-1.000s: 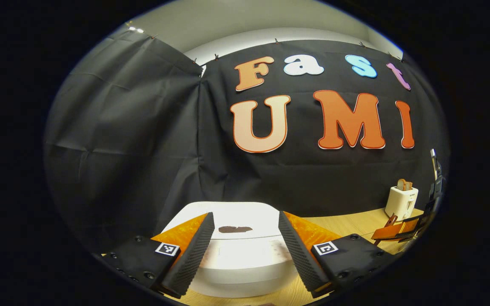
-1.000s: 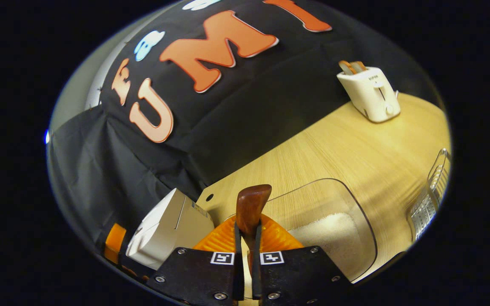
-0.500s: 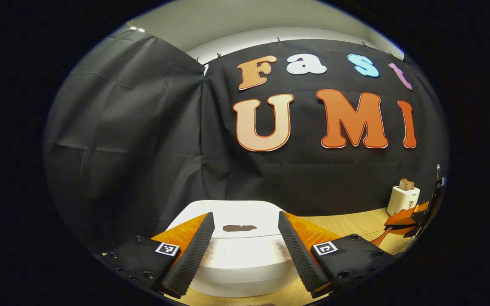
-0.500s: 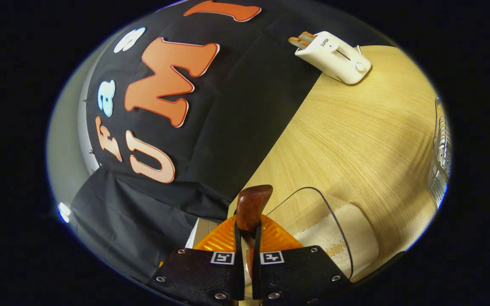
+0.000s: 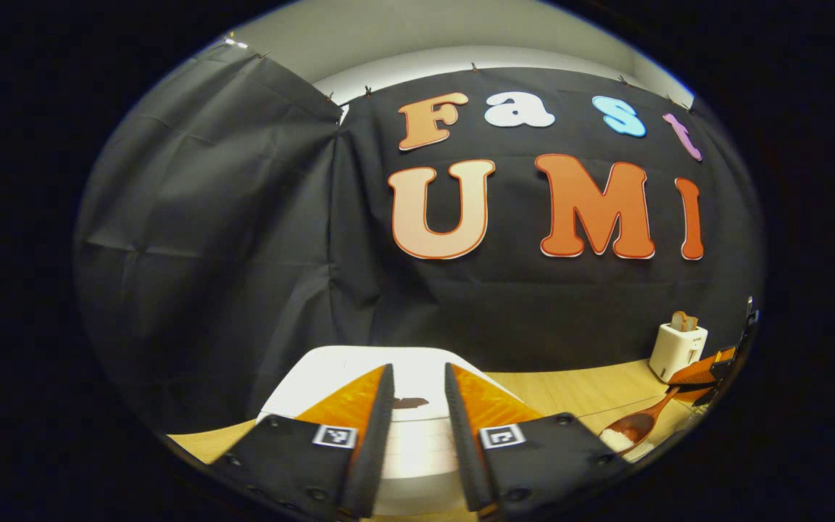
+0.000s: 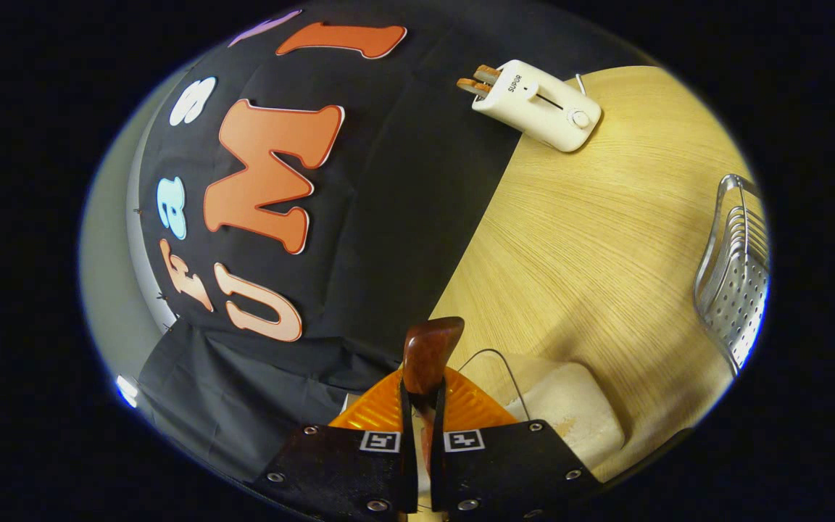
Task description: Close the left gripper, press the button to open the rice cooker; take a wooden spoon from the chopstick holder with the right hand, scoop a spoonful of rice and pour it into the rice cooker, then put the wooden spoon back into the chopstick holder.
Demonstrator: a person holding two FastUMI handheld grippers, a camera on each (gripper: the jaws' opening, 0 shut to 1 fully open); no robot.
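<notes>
Narrowing over the rice cooker (image 5: 359,370), your left gripper (image 5: 418,406) has nearly shut, ready to press; your right gripper (image 6: 422,406) stays clamped on the wooden spoon (image 6: 428,348), now carrying rice.

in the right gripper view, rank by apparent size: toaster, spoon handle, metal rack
1. toaster
2. metal rack, cut off at the view's edge, so nearly level with the toaster
3. wooden spoon handle, the visible end above the right gripper
</notes>
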